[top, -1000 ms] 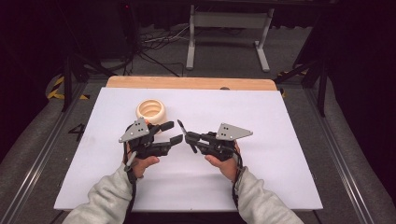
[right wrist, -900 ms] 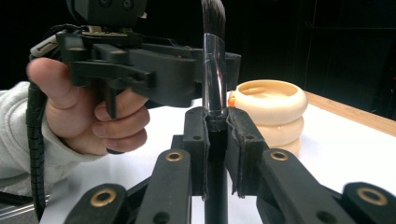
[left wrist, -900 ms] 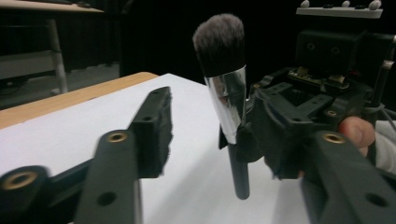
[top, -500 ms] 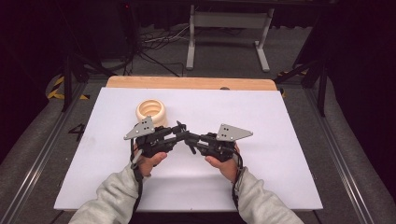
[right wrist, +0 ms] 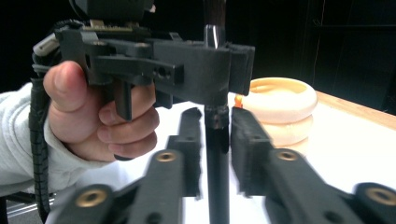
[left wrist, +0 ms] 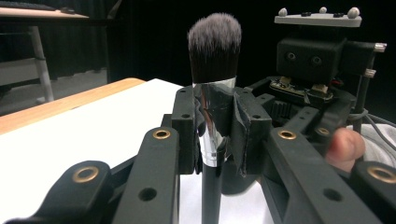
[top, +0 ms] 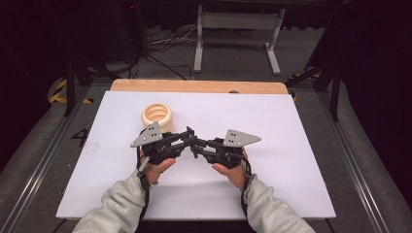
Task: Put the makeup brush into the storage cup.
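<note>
1. The fingers (left wrist: 184,123) of the left gripper (top: 187,135) are pressed tight against the silver metal collar of a make-up brush (left wrist: 215,51) with a slim black handle and a dark, grey-tipped bristle head. The brush stands upright with its bristles on top.
2. The brush sits near the cream-coloured holder of stacked rounded rings (top: 157,116). It is on the person's side of the holder and a little to the right of it in the high view, above the white table sheet (top: 291,145).
3. The fingers (right wrist: 250,140) of the right gripper (top: 198,145) flank the black handle lower down, under the left gripper's hold. Its jaws have just been opening, and a thin gap seems to show beside the handle, so they no longer appear to pinch it.
4. The step in hand looks like a handover of the brush from the right gripper to the left.
5. The next move calls for the right gripper to spread wider and draw back from the handle without knocking it. The left gripper should keep the collar firmly clamped, so the smooth metal does not slip or tilt. It can then carry the brush towards the cream holder.
</note>
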Demonstrator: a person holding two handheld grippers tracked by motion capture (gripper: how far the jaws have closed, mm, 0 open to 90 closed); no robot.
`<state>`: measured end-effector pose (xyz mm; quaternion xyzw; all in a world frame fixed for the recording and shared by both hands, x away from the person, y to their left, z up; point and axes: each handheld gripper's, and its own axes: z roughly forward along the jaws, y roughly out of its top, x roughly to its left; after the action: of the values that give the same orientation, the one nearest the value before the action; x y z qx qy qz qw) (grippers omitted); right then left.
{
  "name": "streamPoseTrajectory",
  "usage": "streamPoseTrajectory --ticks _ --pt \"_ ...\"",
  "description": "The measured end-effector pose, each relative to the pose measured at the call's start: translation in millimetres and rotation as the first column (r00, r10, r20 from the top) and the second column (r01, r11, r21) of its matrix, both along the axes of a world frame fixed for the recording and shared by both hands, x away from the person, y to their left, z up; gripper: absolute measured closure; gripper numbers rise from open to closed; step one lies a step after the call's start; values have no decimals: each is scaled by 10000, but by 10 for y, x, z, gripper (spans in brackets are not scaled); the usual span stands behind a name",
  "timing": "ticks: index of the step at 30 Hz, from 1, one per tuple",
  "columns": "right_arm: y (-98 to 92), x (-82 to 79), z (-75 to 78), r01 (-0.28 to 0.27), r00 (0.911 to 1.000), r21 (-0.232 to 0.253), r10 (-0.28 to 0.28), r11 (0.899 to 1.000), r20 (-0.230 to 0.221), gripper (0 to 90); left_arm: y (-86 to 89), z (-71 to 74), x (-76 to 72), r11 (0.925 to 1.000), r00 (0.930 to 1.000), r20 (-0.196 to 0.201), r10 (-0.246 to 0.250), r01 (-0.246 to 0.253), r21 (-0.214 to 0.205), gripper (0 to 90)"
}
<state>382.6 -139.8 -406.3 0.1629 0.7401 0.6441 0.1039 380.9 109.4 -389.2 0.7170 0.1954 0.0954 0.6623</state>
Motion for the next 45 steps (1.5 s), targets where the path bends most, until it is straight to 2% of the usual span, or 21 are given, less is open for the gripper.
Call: streamPoseTrajectory --ticks 12,14,18,25,27,29,30,31,33,35,36,37,38,40,44,45 --pt "-11 -20 -13 265 9994 -549 -252 9981 241 575 61 34 7 9987 9988 321 371 -382 340 736" --pt "-20 -27 -18 423 9985 -775 -394 9961 377 518 69 41 12 9982 9983 409 412 -428 411 736" --pt "-32 -44 -10 544 9971 -1011 -487 9934 578 489 83 43 18 9972 9974 494 524 -549 505 736" --pt "-112 -72 20 1197 9892 -1640 -1034 9792 1041 337 139 63 20 9957 9951 768 631 -680 635 737" --pt "-127 -81 27 1311 9873 -1651 -1135 9775 1115 310 145 64 24 9955 9947 818 629 -684 660 738" --pt "-182 -98 46 1751 9794 -1739 -1534 9691 1314 229 153 62 27 9950 9948 788 638 -695 723 738" --pt "-182 -98 46 1751 9794 -1739 -1534 9691 1314 229 153 62 27 9950 9948 788 638 -695 723 738" --pt "-218 -106 50 2044 9732 -1848 -1792 9613 1440 195 159 63 33 9950 9941 856 666 -726 691 738" --pt "-260 -107 54 2301 9671 -1916 -2021 9541 1546 170 163 65 33 9945 9936 888 696 -760 719 738" --pt "-279 -111 56 2408 9647 -1931 -2126 9512 1556 164 173 67 36 9946 9934 902 705 -769 698 738" --pt "-332 -119 64 2839 9517 -1867 -2527 9405 1743 124 178 66 33 9944 9938 852 713 -775 713 738" --pt "-348 -119 68 2946 9480 -1895 -2615 9366 1811 114 191 67 40 9942 9935 873 728 -792 733 738" --pt "-348 -119 68 2946 9480 -1895 -2615 9366 1811 114 191 67 40 9942 9935 873 728 -792 733 738" --pt "-406 -128 79 3307 9348 -1999 -2911 9223 2034 89 205 69 45 9940 9933 879 753 -818 726 738" --pt "-470 -144 85 3431 9301 -2050 -3010 9167 2104 59 219 73 48 9938 9930 893 770 -837 738 738" --pt "-527 -154 89 3562 9238 -2004 -3118 9127 2221 46 227 75 52 9934 9925 916 816 -884 731 738"
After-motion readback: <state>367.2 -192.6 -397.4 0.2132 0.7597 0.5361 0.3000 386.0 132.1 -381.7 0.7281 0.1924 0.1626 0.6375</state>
